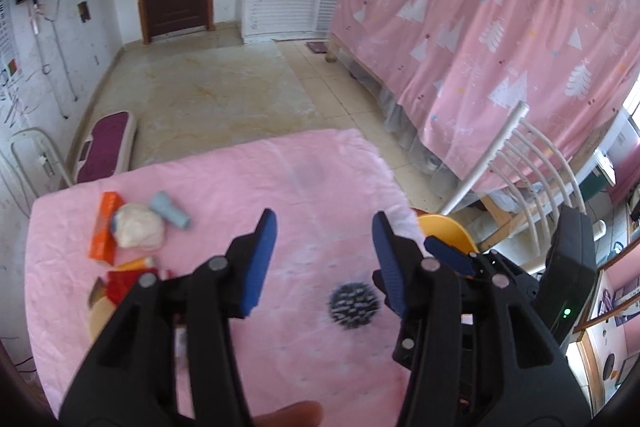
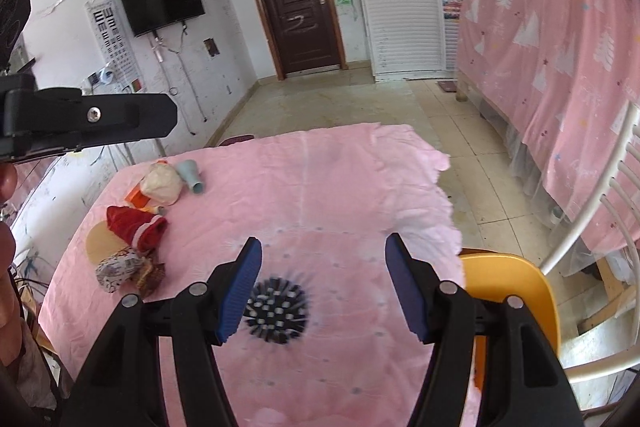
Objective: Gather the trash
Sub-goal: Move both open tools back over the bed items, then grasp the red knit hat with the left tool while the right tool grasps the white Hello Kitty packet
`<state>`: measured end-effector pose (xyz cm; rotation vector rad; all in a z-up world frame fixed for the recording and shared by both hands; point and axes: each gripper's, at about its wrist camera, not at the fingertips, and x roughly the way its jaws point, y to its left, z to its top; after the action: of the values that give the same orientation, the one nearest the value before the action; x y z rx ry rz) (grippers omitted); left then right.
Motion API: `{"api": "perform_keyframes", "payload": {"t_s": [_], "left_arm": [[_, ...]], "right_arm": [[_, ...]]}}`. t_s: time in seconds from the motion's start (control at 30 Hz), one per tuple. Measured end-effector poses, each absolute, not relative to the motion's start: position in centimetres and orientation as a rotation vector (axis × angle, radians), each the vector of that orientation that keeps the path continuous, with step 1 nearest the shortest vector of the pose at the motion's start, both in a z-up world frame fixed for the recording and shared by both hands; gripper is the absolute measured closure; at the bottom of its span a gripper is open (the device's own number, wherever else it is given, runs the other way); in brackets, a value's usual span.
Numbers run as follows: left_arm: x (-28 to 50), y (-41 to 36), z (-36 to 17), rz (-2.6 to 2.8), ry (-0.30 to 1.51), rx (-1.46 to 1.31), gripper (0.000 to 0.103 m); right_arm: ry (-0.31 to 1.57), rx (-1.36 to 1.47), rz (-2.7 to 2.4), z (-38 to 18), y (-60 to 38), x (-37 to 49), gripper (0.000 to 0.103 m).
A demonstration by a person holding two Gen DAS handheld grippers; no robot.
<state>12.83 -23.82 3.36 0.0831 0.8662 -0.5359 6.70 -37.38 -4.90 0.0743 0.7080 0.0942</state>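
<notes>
Spiky ball (image 2: 277, 310) on table (image 2: 340, 179), trash pile (image 2: 136, 223) far left

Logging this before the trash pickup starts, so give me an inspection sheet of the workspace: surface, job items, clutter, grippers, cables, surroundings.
Surface: pink tablecloth, wrinkled.
Job's things: spiky black ball near the front; pile at far left with orange box, white wad, red cloth.
Clutter: pale blue tube beside the wad.
Grippers: left gripper and right gripper open, empty.
Cables: wires hang on the wall under the TV.
Surroundings: yellow chair, dark door.
</notes>
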Motion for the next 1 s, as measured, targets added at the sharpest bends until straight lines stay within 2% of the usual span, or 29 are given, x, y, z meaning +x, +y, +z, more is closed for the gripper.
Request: {"api": "perform_keyframes", "payload": {"t_s": [0.37, 0.47, 1.0], "left_arm": [[14.4, -17.2, 2.7, -0.433, 0.891, 0.092, 0.051], [14.8, -15.9, 2.4, -0.418, 0.899, 0.101, 0.043], [18.2, -11.9, -2.3, -0.381, 1.049, 0.119, 0.042]], "right_arm": [[0.754, 0.013, 0.186, -6.1, -32.0, 7.6, 0.049], [0.761, -0.003, 0.222, -6.2, -30.3, 7.5, 0.049], [0.835, -0.095, 0.334, -8.2, -24.0, 7.7, 0.048]]}}
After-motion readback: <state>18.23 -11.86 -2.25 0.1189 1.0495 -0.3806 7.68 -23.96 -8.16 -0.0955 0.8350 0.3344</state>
